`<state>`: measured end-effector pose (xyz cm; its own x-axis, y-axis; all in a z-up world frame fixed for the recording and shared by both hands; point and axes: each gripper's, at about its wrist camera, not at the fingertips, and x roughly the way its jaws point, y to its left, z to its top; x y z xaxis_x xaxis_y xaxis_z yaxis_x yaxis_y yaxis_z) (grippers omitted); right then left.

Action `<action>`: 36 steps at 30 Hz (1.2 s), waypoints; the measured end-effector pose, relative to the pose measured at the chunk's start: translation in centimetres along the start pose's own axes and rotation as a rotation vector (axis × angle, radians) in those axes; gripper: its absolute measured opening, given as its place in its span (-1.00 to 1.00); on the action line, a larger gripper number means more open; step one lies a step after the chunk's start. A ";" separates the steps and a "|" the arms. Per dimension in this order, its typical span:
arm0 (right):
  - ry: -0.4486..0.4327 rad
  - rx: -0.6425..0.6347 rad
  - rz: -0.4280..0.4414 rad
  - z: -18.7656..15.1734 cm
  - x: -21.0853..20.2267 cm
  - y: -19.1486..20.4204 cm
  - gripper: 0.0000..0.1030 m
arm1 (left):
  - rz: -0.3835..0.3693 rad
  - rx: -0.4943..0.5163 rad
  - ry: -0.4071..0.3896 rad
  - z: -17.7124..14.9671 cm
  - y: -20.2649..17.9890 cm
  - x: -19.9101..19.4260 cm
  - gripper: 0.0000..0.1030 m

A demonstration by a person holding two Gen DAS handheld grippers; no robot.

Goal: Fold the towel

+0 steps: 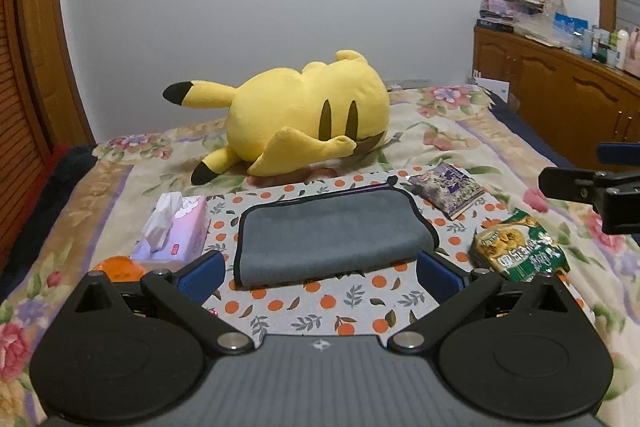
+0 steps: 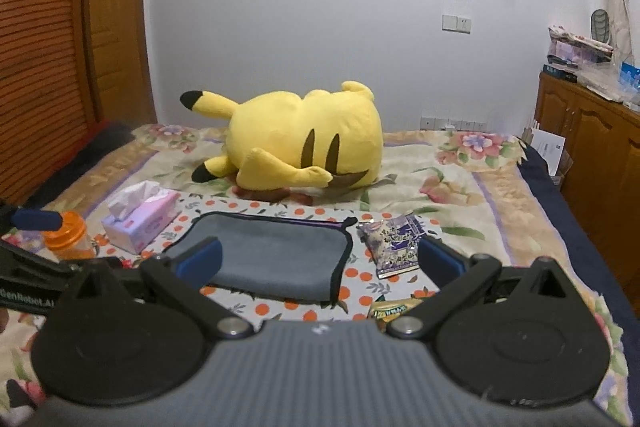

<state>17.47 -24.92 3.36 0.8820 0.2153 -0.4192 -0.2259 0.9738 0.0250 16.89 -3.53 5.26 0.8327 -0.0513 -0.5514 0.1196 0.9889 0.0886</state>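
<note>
A grey towel (image 1: 328, 233) with dark edging lies folded flat on an orange-print cloth (image 1: 320, 301) on the bed; it also shows in the right wrist view (image 2: 272, 251). My left gripper (image 1: 320, 273) is open and empty, held just above and short of the towel's near edge. My right gripper (image 2: 320, 261) is open and empty, held over the towel's right end; it also shows in the left wrist view (image 1: 592, 183) at the right. Nothing grips the towel.
A yellow plush toy (image 1: 304, 111) lies behind the towel. A pink tissue box (image 1: 172, 231) and an orange jar (image 2: 66, 235) sit left of it. A purple snack packet (image 1: 448, 189) and a green one (image 1: 520, 247) lie to the right. A wooden cabinet (image 1: 560, 87) stands far right.
</note>
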 end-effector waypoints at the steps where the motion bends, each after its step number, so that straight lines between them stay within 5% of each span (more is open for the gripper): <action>1: -0.002 0.002 0.000 0.0 -0.3 0.1 1.00 | -0.002 0.000 -0.006 -0.1 -0.1 -0.6 1.00; 36: -0.013 0.041 -0.022 -4.4 -7.3 0.2 1.00 | 0.040 -0.039 -0.051 -4.1 0.8 -9.7 1.00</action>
<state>9.21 -26.60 2.46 0.8919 0.1942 -0.4085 -0.1893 0.9805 0.0527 6.70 -1.63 7.32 0.8631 -0.0179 -0.5048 0.0656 0.9949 0.0770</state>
